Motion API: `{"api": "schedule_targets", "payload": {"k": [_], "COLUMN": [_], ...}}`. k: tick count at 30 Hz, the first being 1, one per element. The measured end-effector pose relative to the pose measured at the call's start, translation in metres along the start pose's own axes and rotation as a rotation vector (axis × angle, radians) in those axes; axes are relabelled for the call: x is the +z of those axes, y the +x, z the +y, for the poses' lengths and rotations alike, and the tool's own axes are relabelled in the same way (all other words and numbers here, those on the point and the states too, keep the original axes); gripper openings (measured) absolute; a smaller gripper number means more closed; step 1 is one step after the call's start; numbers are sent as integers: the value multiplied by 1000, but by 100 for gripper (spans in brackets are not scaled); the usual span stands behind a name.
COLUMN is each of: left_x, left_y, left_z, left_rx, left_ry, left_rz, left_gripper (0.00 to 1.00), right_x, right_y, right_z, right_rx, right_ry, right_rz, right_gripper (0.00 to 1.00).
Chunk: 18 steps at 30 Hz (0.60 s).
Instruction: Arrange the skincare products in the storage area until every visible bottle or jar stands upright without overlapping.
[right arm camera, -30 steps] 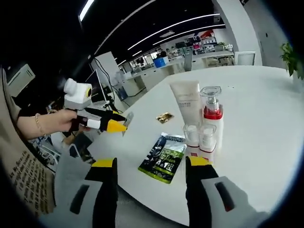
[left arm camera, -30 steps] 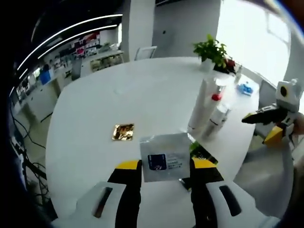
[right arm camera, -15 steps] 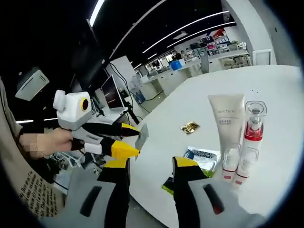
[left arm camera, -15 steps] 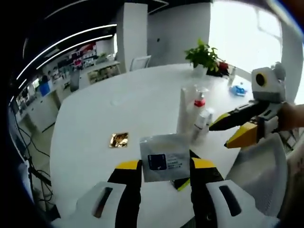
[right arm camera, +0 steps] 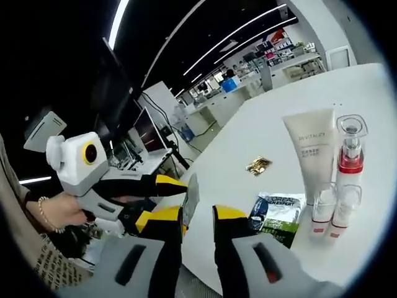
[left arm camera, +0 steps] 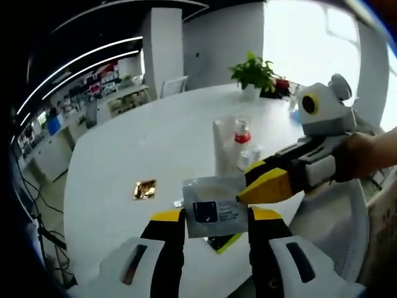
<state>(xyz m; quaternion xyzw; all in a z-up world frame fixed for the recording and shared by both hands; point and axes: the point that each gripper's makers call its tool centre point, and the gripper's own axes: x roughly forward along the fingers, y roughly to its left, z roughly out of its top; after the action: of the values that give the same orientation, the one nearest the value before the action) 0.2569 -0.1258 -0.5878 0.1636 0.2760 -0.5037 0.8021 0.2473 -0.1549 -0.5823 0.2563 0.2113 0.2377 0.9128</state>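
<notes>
I see a large open-plan office with strip lights overhead and shelving at the far side. The round white tabletop [left arm camera: 155,143] carries the products; a potted plant [left arm camera: 253,69] stands at its far edge by a bright window.

On the tabletop, in the right gripper view, a white tube [right arm camera: 309,149] stands upright on its cap, printed "REVITALI..."; I cannot read the last letter. Just right of it stands a clear pump bottle with a red collar [right arm camera: 349,160]. Two small bottles with red bases [right arm camera: 333,206] stand upright directly in front of these. A dark green sachet [right arm camera: 276,210] lies flat to the left of them, marked "L'OREAL" with "EXPERT" beneath. A small gold foil packet [right arm camera: 258,165] lies farther off, well apart.

My left claw [left arm camera: 212,215] is closed on a white sachet [left arm camera: 212,205] with a dark blue label patch; its small print is unreadable. The sachet is held above the near edge of the tabletop.

My right claw [right arm camera: 198,216] has its yellow tips nearly together, either side of that same sachet seen edge-on; I cannot tell whether they grip it. In the left gripper view its yellow tip overlaps the sachet's right edge.
</notes>
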Motion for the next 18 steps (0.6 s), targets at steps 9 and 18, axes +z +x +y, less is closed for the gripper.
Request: {"api": "schedule_targets", "payload": {"k": [9,18], "left_x": [2,4], "left_y": [5,3], "left_z": [-7,-13], "left_rx": [-20,-110], "left_ry": [4,-115], "left_rz": [4,-37], "left_gripper": [37,45], "right_x": [4,9], "right_y": [-4,-7], "right_z": [1,-2], "right_rx": [31,43], "right_ry": [64,97], "right_rz": [-37,-45], "right_gripper": [1,1]}}
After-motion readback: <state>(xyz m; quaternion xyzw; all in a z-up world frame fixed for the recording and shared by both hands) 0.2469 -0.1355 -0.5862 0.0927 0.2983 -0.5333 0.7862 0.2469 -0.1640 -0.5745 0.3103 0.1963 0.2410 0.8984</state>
